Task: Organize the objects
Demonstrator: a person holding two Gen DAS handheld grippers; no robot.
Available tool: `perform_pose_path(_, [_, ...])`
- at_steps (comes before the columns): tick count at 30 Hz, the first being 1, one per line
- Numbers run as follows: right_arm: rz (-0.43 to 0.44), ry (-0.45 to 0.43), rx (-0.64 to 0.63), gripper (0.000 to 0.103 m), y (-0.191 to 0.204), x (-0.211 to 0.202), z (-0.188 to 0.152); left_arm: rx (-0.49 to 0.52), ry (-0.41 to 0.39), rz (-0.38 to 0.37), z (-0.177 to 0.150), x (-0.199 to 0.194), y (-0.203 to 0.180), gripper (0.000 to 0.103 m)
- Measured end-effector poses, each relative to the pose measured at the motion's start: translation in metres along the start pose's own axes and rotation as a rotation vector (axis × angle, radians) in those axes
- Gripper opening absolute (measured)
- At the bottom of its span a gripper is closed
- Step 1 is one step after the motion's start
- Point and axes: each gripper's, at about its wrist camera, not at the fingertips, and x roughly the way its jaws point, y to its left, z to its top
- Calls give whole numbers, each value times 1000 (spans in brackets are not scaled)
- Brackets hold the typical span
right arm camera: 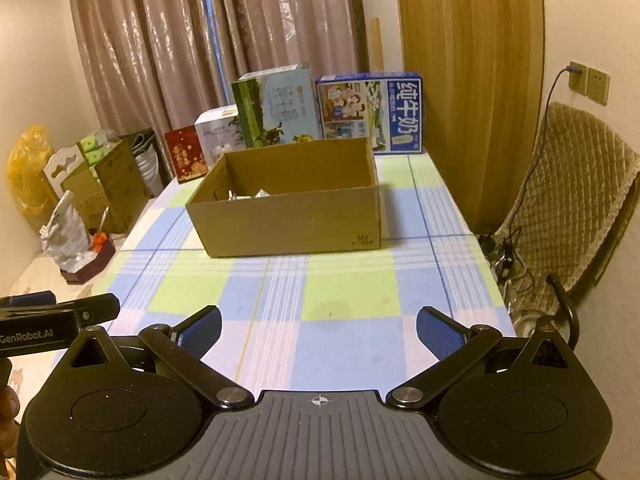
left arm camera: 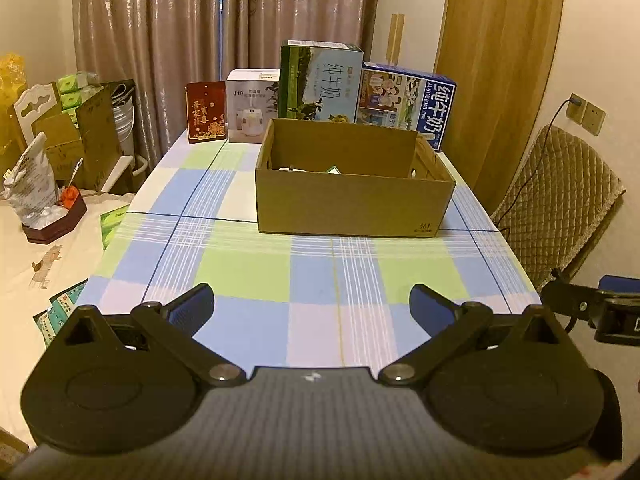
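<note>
An open cardboard box (left arm camera: 352, 208) (right arm camera: 292, 224) stands in the middle of the checked tablecloth (left arm camera: 248, 276) (right arm camera: 352, 296). Small white and green items (left arm camera: 316, 169) (right arm camera: 250, 195) lie inside it, mostly hidden by its front wall. My left gripper (left arm camera: 312, 306) hovers open over the near end of the table, nothing between its blue pads. My right gripper (right arm camera: 319, 330) is open too, beside it on the right, also empty. Each gripper shows at the edge of the other's view.
Along the table's far edge stand a red packet (left arm camera: 206, 112), a white appliance box (left arm camera: 252, 106), a green milk carton box (left arm camera: 320, 82) and a blue milk box (left arm camera: 406, 102). A padded chair (left arm camera: 556, 200) sits right. Clutter and a side table (left arm camera: 52, 248) lie left.
</note>
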Motion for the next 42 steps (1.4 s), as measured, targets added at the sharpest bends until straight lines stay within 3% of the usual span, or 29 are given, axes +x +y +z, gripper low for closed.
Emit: perform_pose_path(42, [-13,-4,-14,101,-1,-2,-7,15,2,-29,-7,-3,-11,102])
